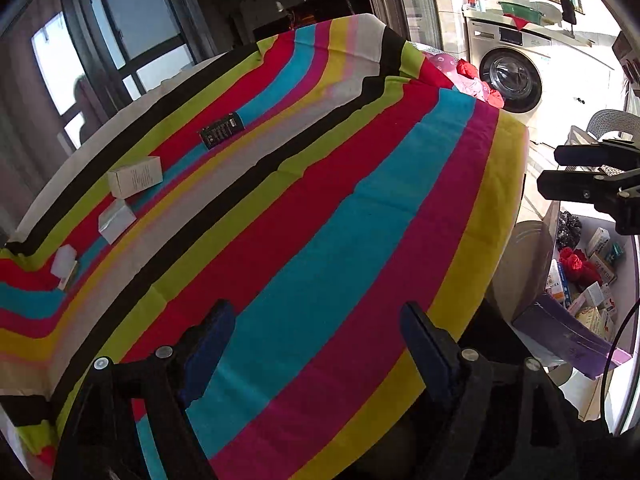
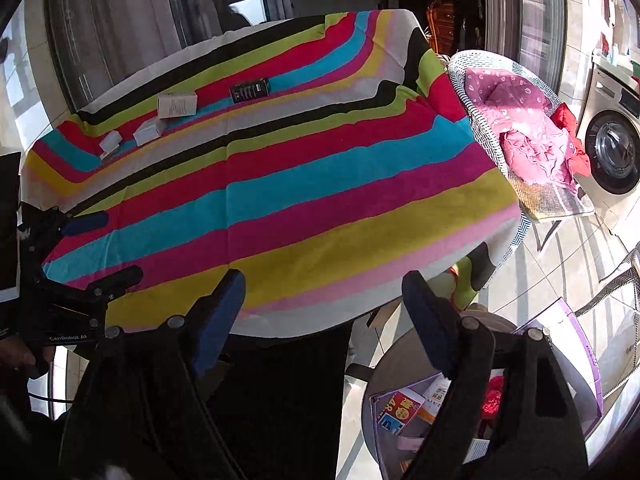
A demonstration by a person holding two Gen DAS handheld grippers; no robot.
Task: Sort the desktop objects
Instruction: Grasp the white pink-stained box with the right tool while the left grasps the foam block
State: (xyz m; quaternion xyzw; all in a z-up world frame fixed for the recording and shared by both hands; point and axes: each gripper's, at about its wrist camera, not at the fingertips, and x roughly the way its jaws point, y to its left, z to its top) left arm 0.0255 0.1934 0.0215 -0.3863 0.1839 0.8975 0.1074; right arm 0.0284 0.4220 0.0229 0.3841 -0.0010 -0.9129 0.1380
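Note:
Several small boxes lie at the far left of the striped tablecloth [image 1: 320, 200]: a black box [image 1: 222, 131], a cream box [image 1: 135, 177], a pale silver box [image 1: 116, 219] and a small white box [image 1: 66, 261]. They also show in the right wrist view: the black box [image 2: 250, 89], the cream box [image 2: 177, 105], the silver box [image 2: 149, 131] and the white box [image 2: 110, 142]. My left gripper [image 1: 316, 332] is open and empty over the near part of the table. My right gripper [image 2: 324, 304] is open and empty at the table's near right edge, above a purple bin [image 2: 576, 344].
The purple bin [image 1: 560, 332] of assorted boxes and red items sits on a round stool right of the table. A wicker chair [image 2: 480, 120] with pink bedding stands at the far right. A washing machine [image 1: 512, 76] is behind.

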